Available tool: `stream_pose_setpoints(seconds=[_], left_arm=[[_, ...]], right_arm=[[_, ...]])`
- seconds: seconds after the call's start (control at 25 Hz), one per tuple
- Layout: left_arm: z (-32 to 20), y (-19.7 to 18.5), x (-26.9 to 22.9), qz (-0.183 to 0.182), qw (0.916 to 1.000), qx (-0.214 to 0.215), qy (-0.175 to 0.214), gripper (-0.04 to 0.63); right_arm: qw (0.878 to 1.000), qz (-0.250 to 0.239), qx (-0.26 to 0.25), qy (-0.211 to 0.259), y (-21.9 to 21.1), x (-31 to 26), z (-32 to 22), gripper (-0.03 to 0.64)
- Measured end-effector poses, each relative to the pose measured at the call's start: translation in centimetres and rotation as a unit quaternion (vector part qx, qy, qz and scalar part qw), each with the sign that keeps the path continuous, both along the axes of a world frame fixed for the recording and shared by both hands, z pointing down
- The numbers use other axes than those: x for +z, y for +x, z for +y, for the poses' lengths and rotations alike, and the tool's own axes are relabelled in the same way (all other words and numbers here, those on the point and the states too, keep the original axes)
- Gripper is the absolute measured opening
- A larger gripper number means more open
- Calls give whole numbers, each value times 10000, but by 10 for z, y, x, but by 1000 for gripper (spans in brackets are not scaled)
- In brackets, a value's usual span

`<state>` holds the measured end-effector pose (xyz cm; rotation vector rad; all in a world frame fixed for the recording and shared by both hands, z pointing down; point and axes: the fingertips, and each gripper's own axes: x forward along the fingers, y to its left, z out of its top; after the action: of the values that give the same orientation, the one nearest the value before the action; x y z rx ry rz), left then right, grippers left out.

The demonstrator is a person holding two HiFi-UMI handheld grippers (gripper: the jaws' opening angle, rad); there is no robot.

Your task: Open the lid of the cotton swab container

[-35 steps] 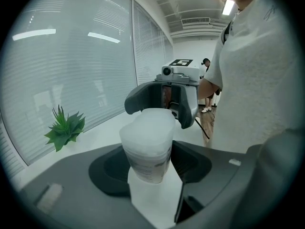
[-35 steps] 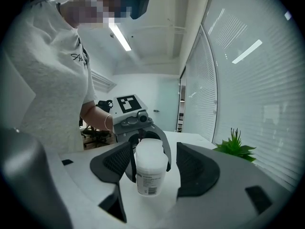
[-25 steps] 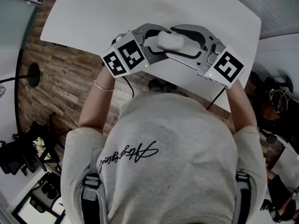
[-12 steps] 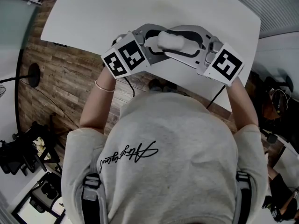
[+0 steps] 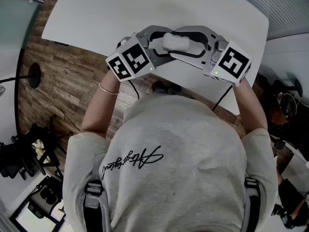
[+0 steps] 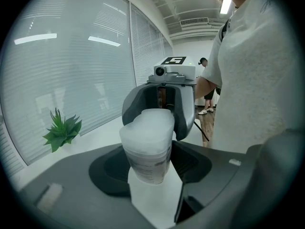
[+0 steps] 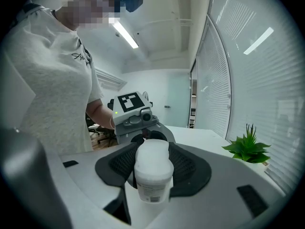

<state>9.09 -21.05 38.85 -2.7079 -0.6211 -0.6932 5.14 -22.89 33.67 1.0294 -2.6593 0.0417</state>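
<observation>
Landmark: the white table (image 5: 96,13) is taken as reference for every place.
Container place: the cotton swab container (image 5: 177,41) is held over the table's near edge, between the two grippers. Whether its base touches the tabletop cannot be told.
Container axis: it is kept close to upright with the lid (image 6: 148,125) on top and the base toward the table, leaning a little in the left gripper view. The lid's oblong outline is laid lengthwise along the table's near edge, from one gripper to the other.
Lid state: it is seen seated on the body, not yet opened.
Left gripper (image 6: 150,170): reached in from the left along the table's near edge. Its pads are pressed on the lower body of the container.
Right gripper (image 7: 152,168): reached in from the right along the same edge. Its jaws have just been closing, and its dark pads are clamped on the lid.
Label (image 7: 151,193): a band of small dark print is carried on the body below the lid, too fine to be read.
Other writing: a cursive script (image 5: 130,162) is shown on the back of the person's shirt, on the near side of the table, and cannot be read with certainty.
Contents: the walls are frosted white, so nothing inside can be made out.
Plant (image 7: 248,149): it is set at the table's far edge.
</observation>
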Motion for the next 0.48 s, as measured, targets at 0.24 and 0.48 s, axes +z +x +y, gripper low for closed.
stream_pose_setpoints(seconds=[0.24,0.48], left_arm=[[9,5,8,87,10000,12,-22,249],[15,9,8,197,9998,-17,-82,247]], right_arm=[[9999,8,-62,-136,5,9,8,207],[9996,-46,-188,-204,9,10,15,207]])
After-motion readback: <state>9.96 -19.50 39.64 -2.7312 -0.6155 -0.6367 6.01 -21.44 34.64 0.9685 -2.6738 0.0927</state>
